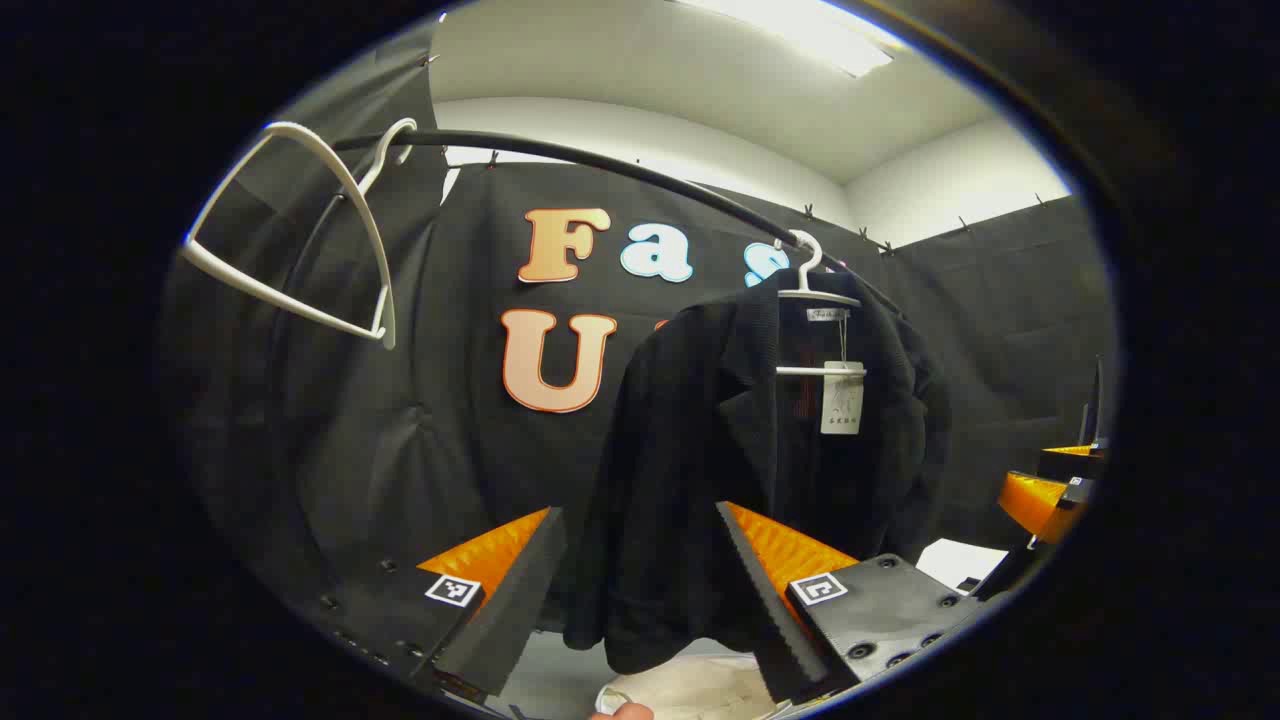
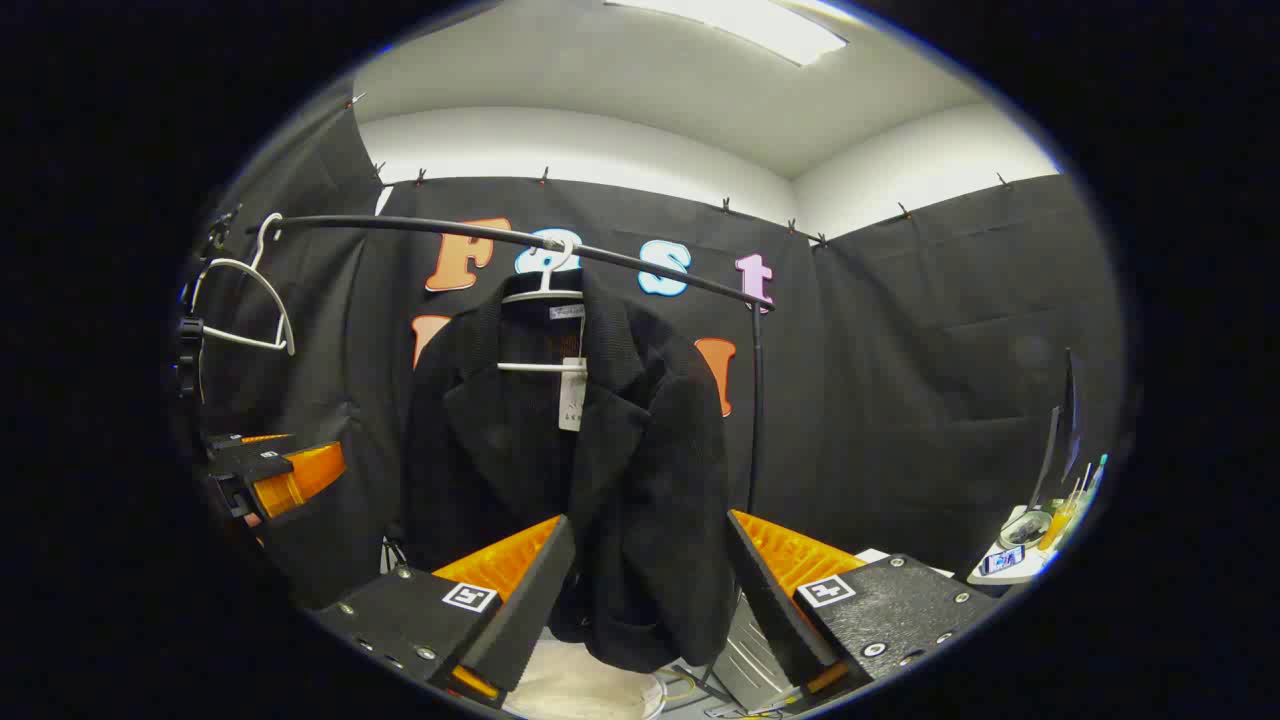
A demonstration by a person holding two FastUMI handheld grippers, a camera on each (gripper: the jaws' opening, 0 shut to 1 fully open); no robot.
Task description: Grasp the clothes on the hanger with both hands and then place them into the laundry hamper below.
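Left gripper view: the left gripper point(image 1: 640, 600) is raised and level, aimed at the black textured jacket point(image 1: 760, 450). Its two fingers point(image 1: 515, 600) stand wide apart with the jacket's lower hem seen between them, farther off; neither finger touches the cloth. At the right edge of this view, part of the right gripper point(image 1: 1050, 500) is visible, near the jacket's far side.

Right gripper view: the right gripper point(image 2: 650, 590) is likewise raised and pointed at the same jacket point(image 2: 580, 470), fingers point(image 2: 525, 600) spread wide and clear of the fabric. The left gripper point(image 2: 270, 480) appears at the left edge, level with the jacket's sleeve.

The jacket hangs front-facing on a white plastic hanger point(image 2: 545, 300) hooked over a curved black metal rail point(image 2: 500, 235); a white paper tag point(image 2: 572, 395) hangs inside the collar. An empty white plastic hanger point(image 1: 300, 240) hangs tilted on the same rail, well apart from the jacket, toward the rail's other end. A thin black upright post point(image 2: 757, 400) carries the rail's right end. Black cloth walls point(image 2: 920, 380) enclose the booth, under a white ceiling with a bright strip light point(image 2: 740, 25).

Directly below the jacket, a pale off-white laundry hamper point(image 2: 580, 690) is partly visible at the bottom edge; its contents cannot be made out. A small white side table point(image 2: 1010, 570) with assorted small items stands at the far right.
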